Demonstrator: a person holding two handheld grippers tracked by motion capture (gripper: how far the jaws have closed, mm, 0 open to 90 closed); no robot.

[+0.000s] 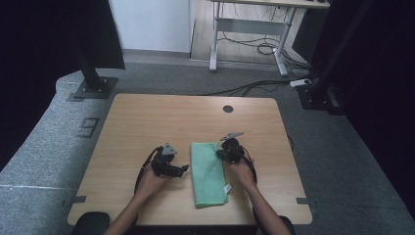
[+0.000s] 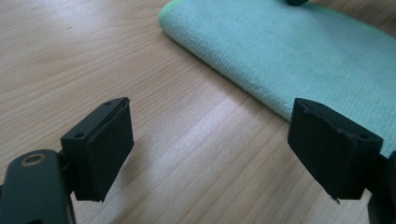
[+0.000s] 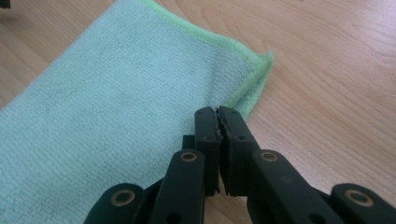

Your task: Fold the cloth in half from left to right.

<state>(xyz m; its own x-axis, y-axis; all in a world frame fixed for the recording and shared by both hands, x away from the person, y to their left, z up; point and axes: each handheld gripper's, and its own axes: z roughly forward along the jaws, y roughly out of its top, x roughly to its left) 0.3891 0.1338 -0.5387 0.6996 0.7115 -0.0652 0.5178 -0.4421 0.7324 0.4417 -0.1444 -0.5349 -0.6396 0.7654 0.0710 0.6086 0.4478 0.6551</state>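
Black pads on your right gripper [image 3: 218,116] are pressed together, jaws closed, tips sitting at the right long edge of the green cloth [image 3: 116,107] near its far right corner. Can't tell if a thin bit of hem is pinched between them; the edge does look slightly puckered just beyond the tips, so a pinch on the hem seems likely. Judged purpose: grab that edge to fold or lift it.

Your left gripper [image 2: 210,149] has its jaws wide apart, nothing between them, just bare wood of the table [image 2: 93,56]. It points toward the cloth's left long edge, just beside it, not touching. Probably waiting to take its own edge or to steady the cloth.

In the high view the cloth [image 1: 209,174] lies flat as a narrow strip, already folded by the look of the rounded left edge, long side running near to far, at the middle of the table's near half. A small white tag sticks out at its near right corner. Left gripper [image 1: 182,170] sits left of it, right gripper [image 1: 219,153] at its far right edge, one hand each side, so the cloth is bracketed for a two-handed fold.

Far side of the table [image 1: 147,112] is bare except a round cable hole [image 1: 228,108].
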